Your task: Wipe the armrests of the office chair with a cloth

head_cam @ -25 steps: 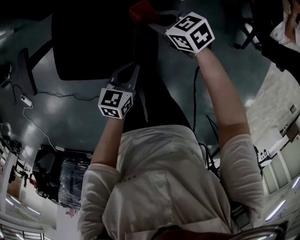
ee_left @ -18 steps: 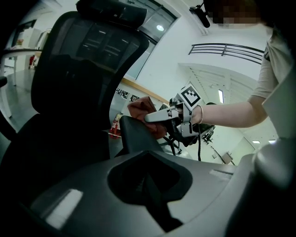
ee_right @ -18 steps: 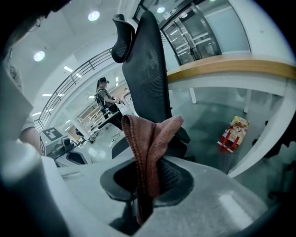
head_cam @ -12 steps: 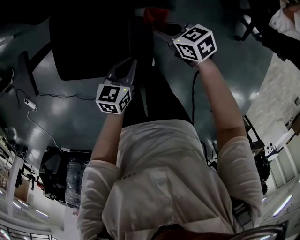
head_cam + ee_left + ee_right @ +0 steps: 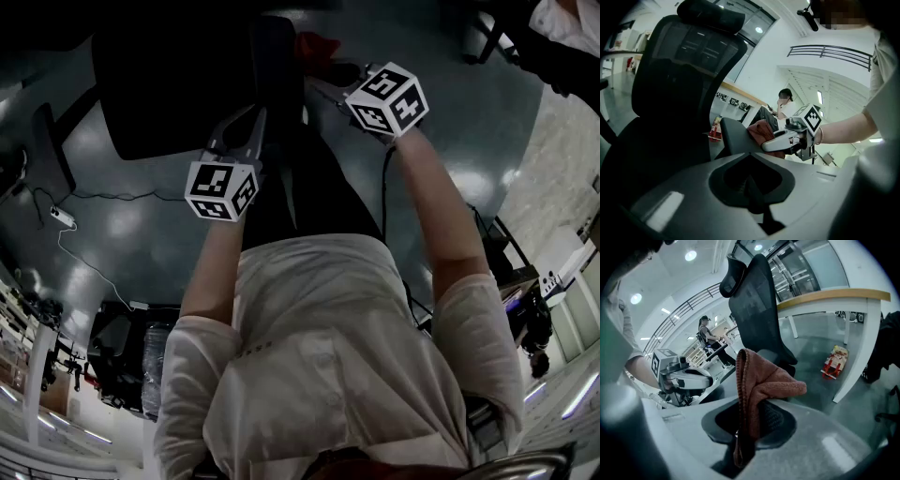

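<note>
Cloth (image 5: pixel 761 383), reddish-brown and folded, is pinched between the pressed jaws of the right gripper (image 5: pixel 744 430); its free part stands up above them and droops to the right. In the left gripper view, the cloth lies against the far edge of the dark armrest pad (image 5: pixel 735 137) of the office chair (image 5: pixel 686 65), with the right gripper reaching in from the right. The left gripper (image 5: pixel 752 187) has its jaws closed together with nothing between them; the armrest pad rises just beyond its tips. The head view shows both grippers held forward over the person's white shirt (image 5: pixel 328 366), the left one lower and nearer the body, the right one further out beside the armrest. The chair's tall backrest and headrest (image 5: pixel 710 15) stand to the left. A white table (image 5: pixel 843 298) with a wooden edge stands behind the chair.
</note>
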The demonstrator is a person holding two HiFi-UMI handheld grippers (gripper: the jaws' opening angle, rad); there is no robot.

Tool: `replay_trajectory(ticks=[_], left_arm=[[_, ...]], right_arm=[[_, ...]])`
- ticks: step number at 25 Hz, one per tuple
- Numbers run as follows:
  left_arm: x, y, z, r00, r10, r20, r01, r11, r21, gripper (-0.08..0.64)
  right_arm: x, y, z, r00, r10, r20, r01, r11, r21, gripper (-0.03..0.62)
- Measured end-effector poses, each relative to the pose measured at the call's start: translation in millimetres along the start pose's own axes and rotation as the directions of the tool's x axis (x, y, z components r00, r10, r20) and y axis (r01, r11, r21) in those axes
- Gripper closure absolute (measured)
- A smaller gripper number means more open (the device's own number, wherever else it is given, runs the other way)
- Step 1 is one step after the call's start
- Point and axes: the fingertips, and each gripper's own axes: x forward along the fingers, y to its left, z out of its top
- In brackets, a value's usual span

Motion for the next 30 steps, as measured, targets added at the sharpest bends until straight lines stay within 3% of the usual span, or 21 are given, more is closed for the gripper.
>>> replay_trajectory(ticks=[10, 20, 26, 30], left_arm=[[-46, 0, -20, 0.997, -0.074, -0.017, 0.076, 0.994, 0.074, 0.541], [-101, 10, -44, 0.994, -0.110, -0.023, 0.112, 0.986, 0.122, 0.542], [-129, 12, -54, 0.992, -0.129, -0.013, 0.130, 0.984, 0.122, 0.542], [-151, 18, -60, 0.992, -0.126, 0.005, 0.125, 0.986, 0.109, 0.543]], right_arm=[[1, 41, -49, 0.990, -0.140, 0.013, 0.137, 0.983, 0.119, 0.545], [9, 91, -96, 0.961, -0.267, 0.072, 0.233, 0.922, 0.309, 0.545], [32, 128, -88, 0.957, -0.274, 0.094, 0.238, 0.929, 0.285, 0.545], [52, 157, -69, 0.960, -0.264, 0.093, 0.242, 0.951, 0.194, 0.545]])
